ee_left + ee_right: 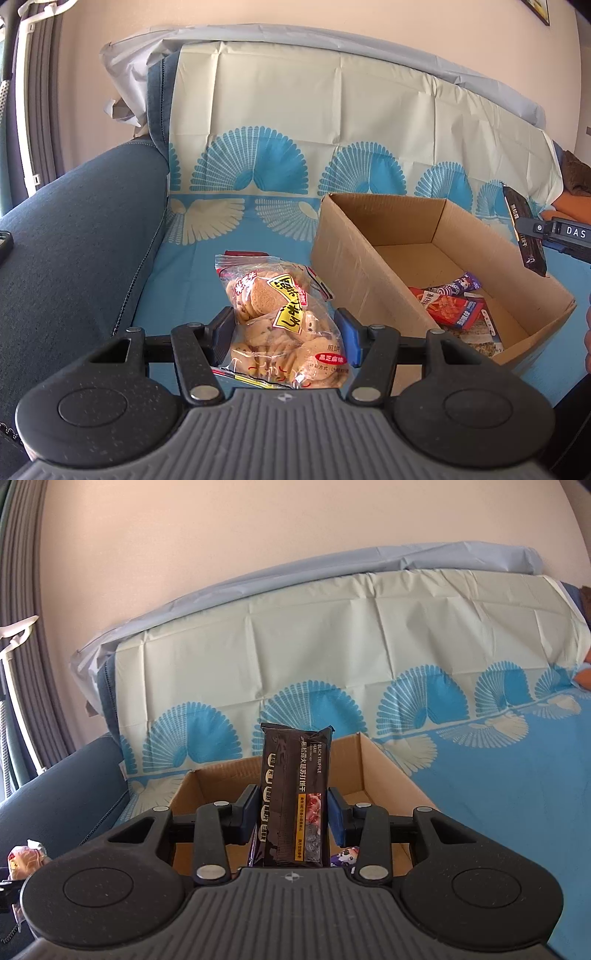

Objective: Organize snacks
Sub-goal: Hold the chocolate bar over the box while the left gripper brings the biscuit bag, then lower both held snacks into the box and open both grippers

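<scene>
My left gripper (pixel 286 334) is shut on a clear bag of round biscuits (pixel 284 321) with a yellow label, just left of an open cardboard box (pixel 345 254) on the blue sofa cover. Inside the box lie a red snack packet (pixel 454 308) and a purple wrapper (pixel 460 285). My right gripper (pixel 293 810) is shut on a black truffle-ham cracker pack (pixel 293 797), held upright over the box (pixel 384 764). That pack also shows in the left wrist view (pixel 526 232) above the box's right side.
The box sits on a sofa draped with a cream and blue fan-patterned cloth (pixel 295 122). A dark blue armrest (pixel 74 240) rises on the left. The biscuit bag shows at the right wrist view's left edge (pixel 26 860).
</scene>
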Available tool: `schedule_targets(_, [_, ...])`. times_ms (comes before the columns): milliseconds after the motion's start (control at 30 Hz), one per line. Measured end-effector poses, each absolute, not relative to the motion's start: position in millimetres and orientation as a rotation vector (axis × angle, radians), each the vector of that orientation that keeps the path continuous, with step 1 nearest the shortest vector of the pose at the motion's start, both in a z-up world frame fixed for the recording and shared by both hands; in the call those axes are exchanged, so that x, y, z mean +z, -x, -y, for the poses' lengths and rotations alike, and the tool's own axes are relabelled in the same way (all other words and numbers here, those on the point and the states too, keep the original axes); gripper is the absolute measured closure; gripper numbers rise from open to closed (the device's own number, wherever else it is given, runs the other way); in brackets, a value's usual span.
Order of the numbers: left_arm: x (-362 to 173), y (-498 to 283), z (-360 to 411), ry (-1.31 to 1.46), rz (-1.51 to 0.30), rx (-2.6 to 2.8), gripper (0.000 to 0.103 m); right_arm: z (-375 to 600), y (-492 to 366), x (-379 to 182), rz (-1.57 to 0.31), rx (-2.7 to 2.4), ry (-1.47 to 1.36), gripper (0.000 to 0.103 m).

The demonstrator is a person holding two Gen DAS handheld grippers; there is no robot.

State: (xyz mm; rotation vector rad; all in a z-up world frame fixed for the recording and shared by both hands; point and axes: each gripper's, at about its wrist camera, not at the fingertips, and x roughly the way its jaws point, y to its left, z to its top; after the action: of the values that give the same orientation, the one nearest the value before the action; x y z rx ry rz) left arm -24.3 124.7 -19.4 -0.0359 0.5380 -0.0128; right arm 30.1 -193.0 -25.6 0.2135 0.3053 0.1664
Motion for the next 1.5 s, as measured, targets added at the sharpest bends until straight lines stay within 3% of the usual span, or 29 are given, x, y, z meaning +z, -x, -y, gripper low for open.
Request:
schedule_targets(867, [-37, 33, -76, -0.037, -0.541, -0.135, 0.04, 185, -31, -27, -0.323, 0.177, -0.191, 0.062])
schedule_targets(1167, [-9, 23, -45, -0.081, -0.526, -0.146, 0.04, 188, -29, -29, -0.328, 0.159, -0.209, 0.062])
schedule_targets(1500, [27, -44, 15, -0.019, -0.549, -0.213, 0.04, 198, -31, -31, -0.333, 0.125, -0.239, 0.062])
